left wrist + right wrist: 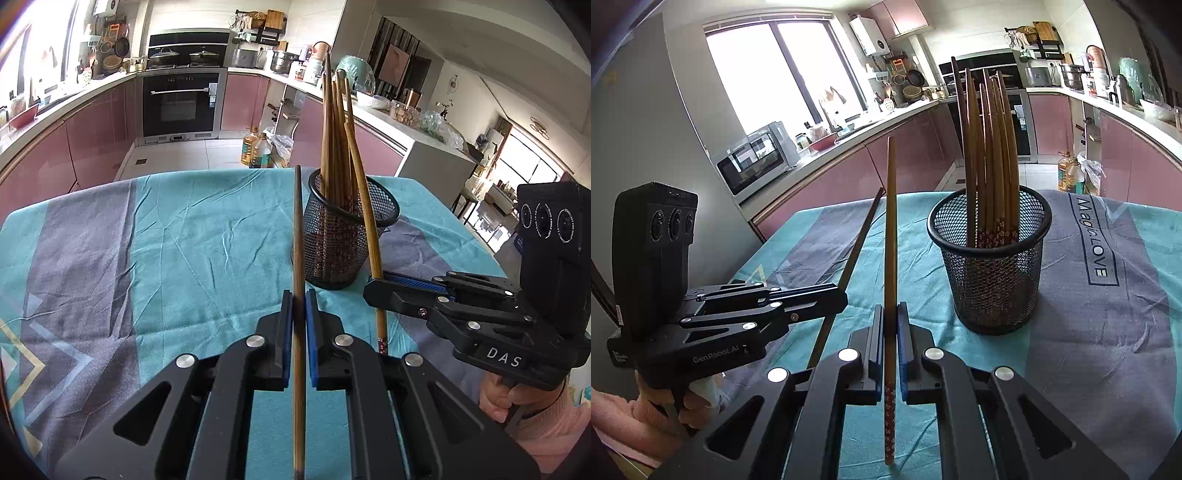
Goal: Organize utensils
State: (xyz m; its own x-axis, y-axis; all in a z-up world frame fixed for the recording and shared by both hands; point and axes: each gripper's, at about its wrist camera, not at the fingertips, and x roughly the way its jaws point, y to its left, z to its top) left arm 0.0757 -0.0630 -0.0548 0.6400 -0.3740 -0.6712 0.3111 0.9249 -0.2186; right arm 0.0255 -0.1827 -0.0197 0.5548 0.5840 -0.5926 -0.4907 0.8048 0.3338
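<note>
A black mesh cup (345, 236) stands on the teal and grey tablecloth (184, 240) with several brown chopsticks upright in it; it also shows in the right wrist view (993, 266). My left gripper (298, 299) is shut on a dark brown chopstick (297, 229) that points forward, left of the cup. My right gripper (890, 314) is shut on a lighter chopstick (891, 229) with a flower-patterned end, held near upright just left of the cup. The right gripper shows in the left wrist view (373, 282), the left one in the right wrist view (842, 293).
The table's far edge (221, 171) drops to a tiled kitchen floor with oil bottles (256, 147). Pink cabinets and an oven (181, 103) stand behind. A cluttered counter (399, 110) runs at the right. A microwave (753, 162) sits on the left counter.
</note>
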